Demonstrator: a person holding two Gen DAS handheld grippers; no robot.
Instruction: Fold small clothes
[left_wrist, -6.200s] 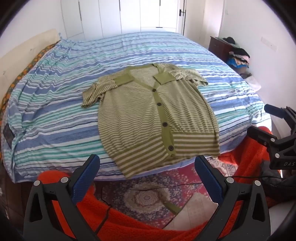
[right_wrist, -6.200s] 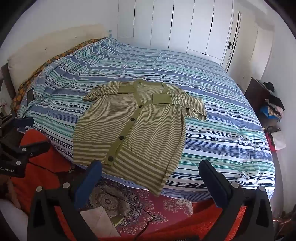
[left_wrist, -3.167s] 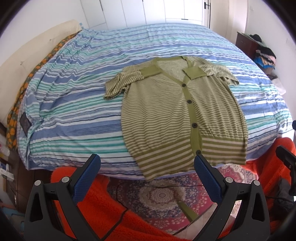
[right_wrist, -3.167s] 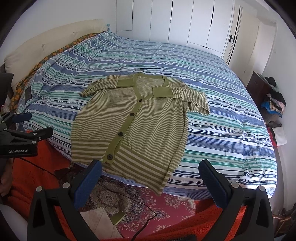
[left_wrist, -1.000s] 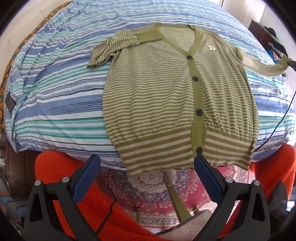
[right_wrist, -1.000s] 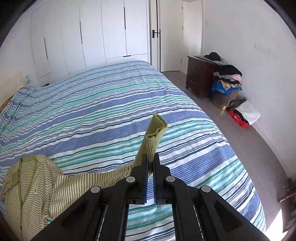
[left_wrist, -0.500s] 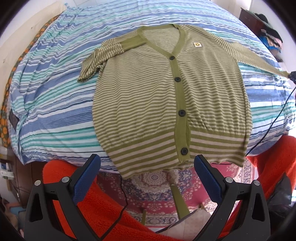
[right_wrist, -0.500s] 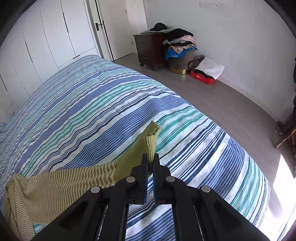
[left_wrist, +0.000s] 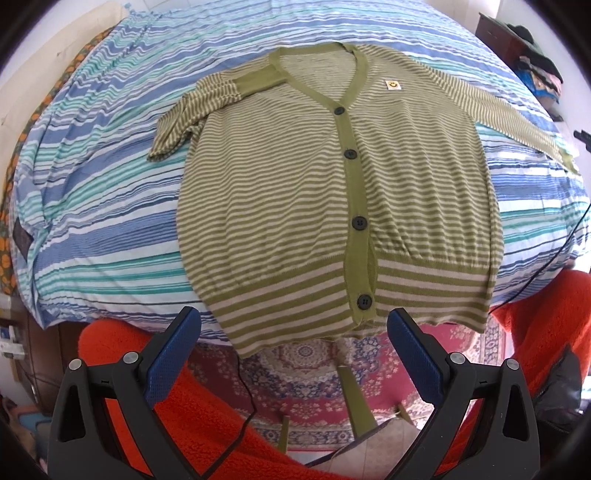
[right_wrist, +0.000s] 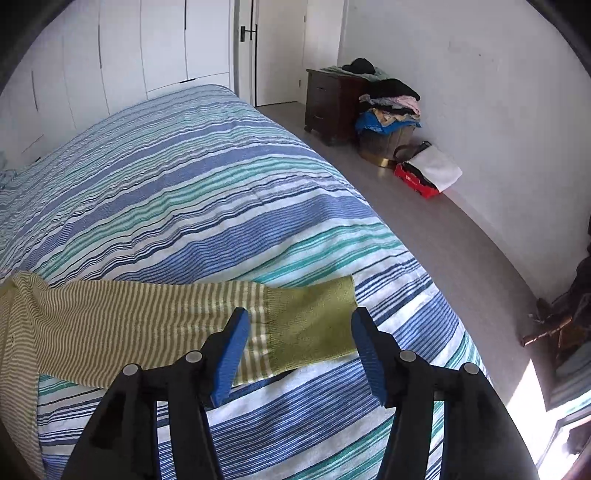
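Observation:
A green-and-cream striped cardigan lies buttoned and face up on the striped bedspread, its hem hanging over the near edge. Its far-side sleeve is stretched out flat to the right; the other sleeve is folded over at the shoulder. My left gripper hovers open above the hem, holding nothing. In the right wrist view the stretched sleeve ends in a plain green cuff lying flat on the bed. My right gripper is just above the cuff with its jaws opening, pads clear of it.
The bed's edge drops to a grey floor on the right. A dark dresser, a heaped laundry basket and a red box stand by the wall. A patterned rug, a black cable and red fleece lie below the left gripper.
The right gripper, shut on the cuff and pulling the sleeve outward, lowered it onto the bed and let go; its jaws now stand apart. The sleeve went from raised to lying flat.

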